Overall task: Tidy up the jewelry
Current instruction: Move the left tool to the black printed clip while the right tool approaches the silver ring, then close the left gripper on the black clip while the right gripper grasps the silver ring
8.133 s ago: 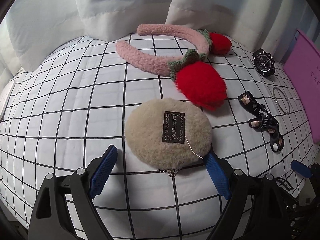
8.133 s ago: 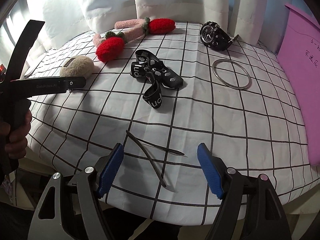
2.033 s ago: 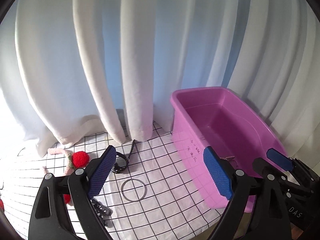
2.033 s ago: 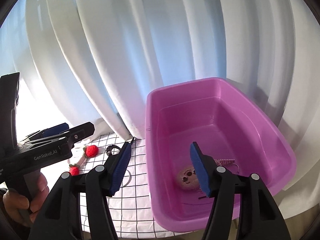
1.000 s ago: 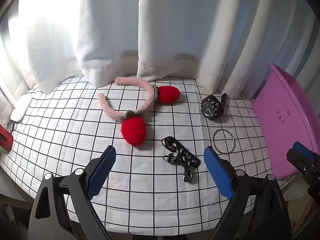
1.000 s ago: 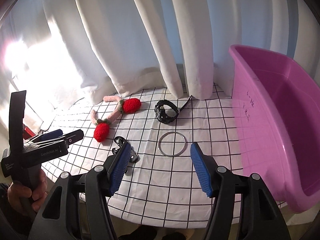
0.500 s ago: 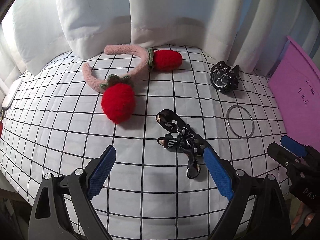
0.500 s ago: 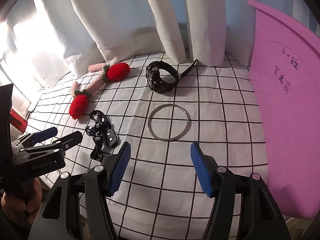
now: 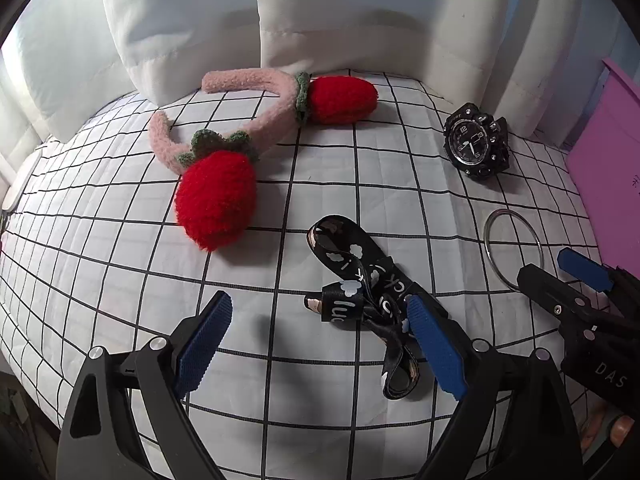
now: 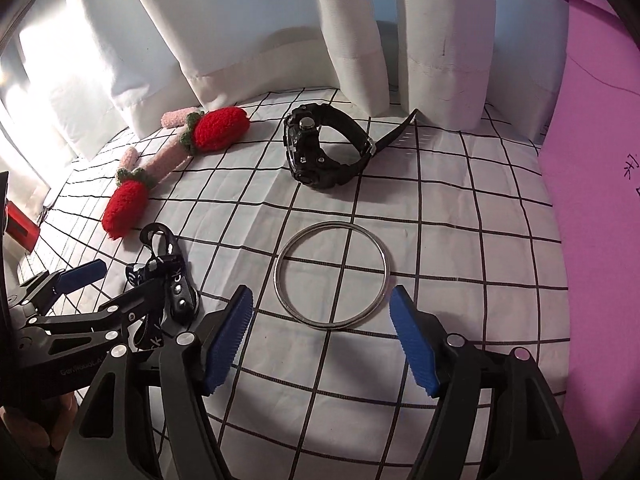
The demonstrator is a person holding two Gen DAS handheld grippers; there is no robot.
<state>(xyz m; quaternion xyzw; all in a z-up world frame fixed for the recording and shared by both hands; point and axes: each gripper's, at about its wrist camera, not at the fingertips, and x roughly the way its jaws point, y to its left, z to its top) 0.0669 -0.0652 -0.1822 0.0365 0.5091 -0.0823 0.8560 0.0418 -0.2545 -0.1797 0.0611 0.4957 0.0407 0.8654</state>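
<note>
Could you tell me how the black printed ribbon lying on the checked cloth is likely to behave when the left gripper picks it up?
The black ribbon lies in loose folded loops, so it is probably floppy and will dangle. It looks thin and light. The open left gripper may catch only one fold.

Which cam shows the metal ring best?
Right wrist view: the metal ring lies whole and unblocked on the checked cloth, just ahead of the open right gripper. Left wrist view shows the ring small near the right edge, its lower part hidden behind the right gripper.
</note>
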